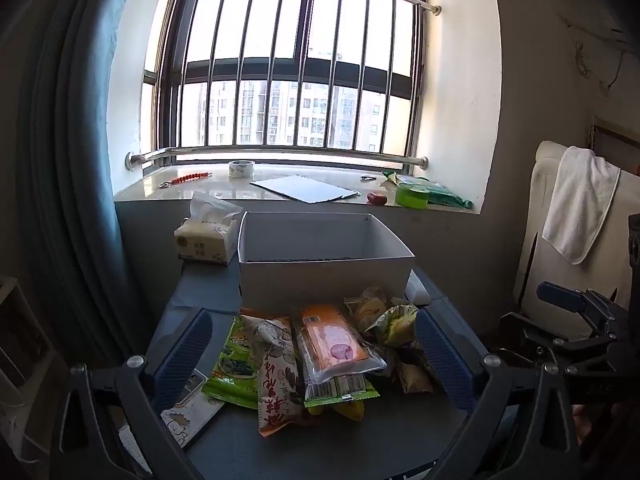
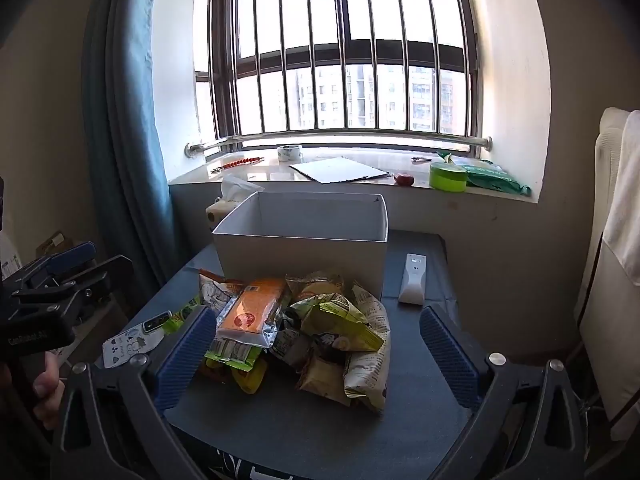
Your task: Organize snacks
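Note:
A heap of snack packets [image 1: 320, 356] lies on the dark table [image 1: 320, 444] in front of an open white box [image 1: 320, 276]. On top lies an orange packet in clear wrap [image 1: 340, 344], beside a cream and red packet [image 1: 276, 364] and a green one [image 1: 232, 364]. My left gripper [image 1: 314, 360] is open and empty, its jaws standing either side of the heap, above the table. In the right wrist view the heap [image 2: 304, 332] and box [image 2: 300, 252] show too. My right gripper [image 2: 318, 348] is open and empty, its jaws spanning the heap.
A tissue pack [image 1: 206, 240] stands left of the box. A white remote [image 2: 414, 284] lies right of the box. A phone [image 2: 132, 344] lies at the table's left edge. The windowsill [image 1: 280, 188] holds tape, a sheet and green items. A chair with a towel [image 1: 580, 204] stands right.

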Motion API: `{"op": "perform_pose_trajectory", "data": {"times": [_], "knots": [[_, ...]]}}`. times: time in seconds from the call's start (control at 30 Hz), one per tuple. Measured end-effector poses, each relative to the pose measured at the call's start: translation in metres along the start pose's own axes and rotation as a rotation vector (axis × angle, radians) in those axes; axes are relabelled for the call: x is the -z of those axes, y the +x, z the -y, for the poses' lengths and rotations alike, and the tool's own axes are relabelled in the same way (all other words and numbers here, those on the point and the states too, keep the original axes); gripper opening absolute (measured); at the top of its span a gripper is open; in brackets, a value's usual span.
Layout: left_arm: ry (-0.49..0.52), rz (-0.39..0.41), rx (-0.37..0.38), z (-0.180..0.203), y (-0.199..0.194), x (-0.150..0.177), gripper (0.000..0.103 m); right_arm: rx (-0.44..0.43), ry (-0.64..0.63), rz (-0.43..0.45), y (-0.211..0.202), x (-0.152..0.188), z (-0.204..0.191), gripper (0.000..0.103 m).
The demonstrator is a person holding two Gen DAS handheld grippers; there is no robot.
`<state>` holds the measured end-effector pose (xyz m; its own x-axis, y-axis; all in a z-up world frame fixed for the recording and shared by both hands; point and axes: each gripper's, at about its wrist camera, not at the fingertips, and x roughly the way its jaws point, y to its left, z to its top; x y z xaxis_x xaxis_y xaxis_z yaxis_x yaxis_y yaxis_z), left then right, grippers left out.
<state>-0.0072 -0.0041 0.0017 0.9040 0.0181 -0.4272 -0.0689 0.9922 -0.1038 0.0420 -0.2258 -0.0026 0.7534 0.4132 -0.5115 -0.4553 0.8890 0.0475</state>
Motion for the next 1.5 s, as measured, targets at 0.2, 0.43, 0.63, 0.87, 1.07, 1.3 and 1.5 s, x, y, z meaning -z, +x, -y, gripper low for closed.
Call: {"op": "perform_pose_trajectory", "data": {"times": [0.2,0.43,0.63,0.87,1.07,1.3,1.5], "knots": [[0.001,-0.001,0.002,0.0018,0.0004,0.0012,0.103,0.003,0.001,-0.010,0.0011,0.0015,0.0008,0.103],[-0.001,-0.007,0.004,0.0005,0.0003,0.0028,0.103,0.002,0.003,-0.016,0.0011,0.0035,0.0008,0.103],[0.000,-0.008,0.003,0.0006,0.0000,0.0031,0.103,-0.003,0.002,-0.017,0.0014,0.0048,0.0004,0.103],[0.003,-0.011,0.001,0.0023,-0.0001,0.0029,0.103,-0.005,0.002,-0.018,0.0026,0.0055,0.0000,0.103],[0.007,-0.012,-0.003,0.0033,0.0001,0.0031,0.103,-0.005,0.003,-0.017,0.0017,0.0059,-0.0001,0.103],[0.007,-0.014,-0.004,0.0040,0.0010,0.0029,0.103,-0.005,0.003,-0.018,0.0014,0.0058,0.0000,0.103],[0.004,-0.018,0.000,0.0030,0.0017,0.0029,0.103,-0.007,0.005,-0.021,0.0015,0.0060,-0.0006,0.103]]}}
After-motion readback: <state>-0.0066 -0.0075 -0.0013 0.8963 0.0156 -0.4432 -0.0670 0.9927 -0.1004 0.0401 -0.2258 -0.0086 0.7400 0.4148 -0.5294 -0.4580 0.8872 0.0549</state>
